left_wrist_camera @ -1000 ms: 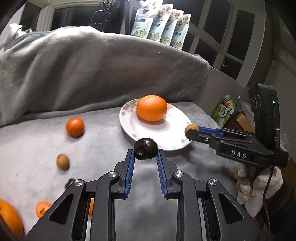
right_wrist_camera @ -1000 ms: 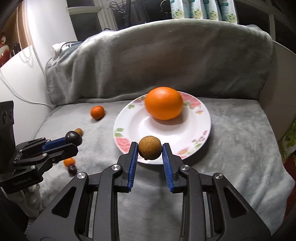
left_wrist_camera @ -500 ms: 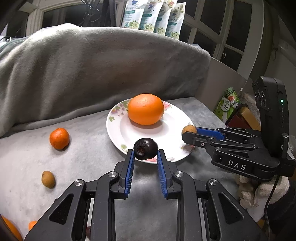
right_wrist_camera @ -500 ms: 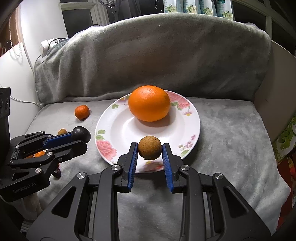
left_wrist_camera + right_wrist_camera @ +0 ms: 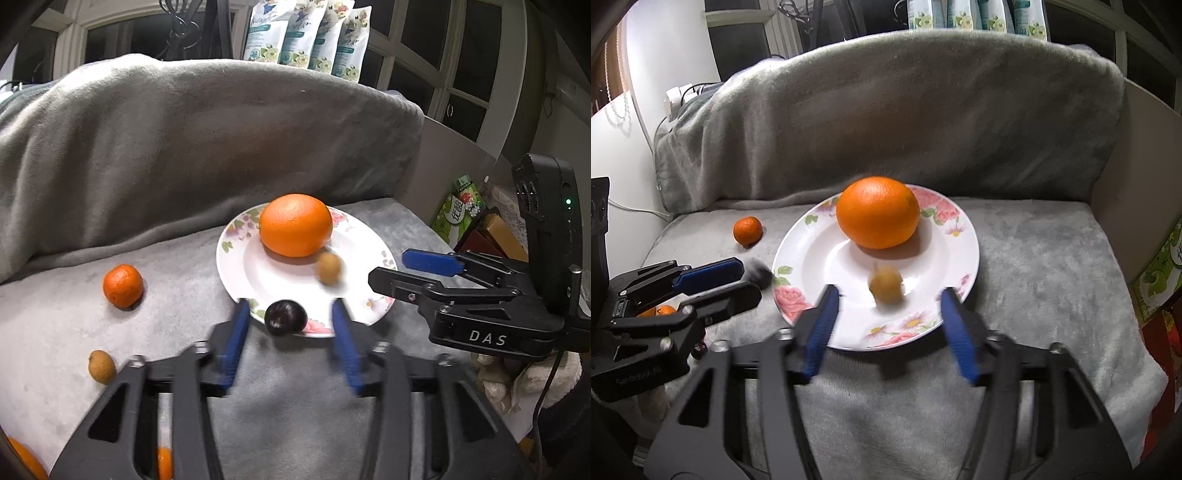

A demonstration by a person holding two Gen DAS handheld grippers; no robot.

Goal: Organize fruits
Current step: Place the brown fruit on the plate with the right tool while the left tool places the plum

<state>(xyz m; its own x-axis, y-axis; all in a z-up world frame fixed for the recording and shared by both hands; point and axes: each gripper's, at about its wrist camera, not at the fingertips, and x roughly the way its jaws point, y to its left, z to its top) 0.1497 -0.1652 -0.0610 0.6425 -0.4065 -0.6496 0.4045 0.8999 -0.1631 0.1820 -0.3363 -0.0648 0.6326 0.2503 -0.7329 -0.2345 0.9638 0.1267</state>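
Grey blanket (image 5: 1034, 258) under floral plate (image 5: 812, 236). Large orange (image 5: 878, 211) at plate's far side. Your left gripper (image 5: 288, 325): jaws opening, dark fruit (image 5: 285, 317) loose between pads at near rim. Your right gripper (image 5: 886, 306): jaws opening, brown fruit (image 5: 886, 286) blurred, free between pads over plate.
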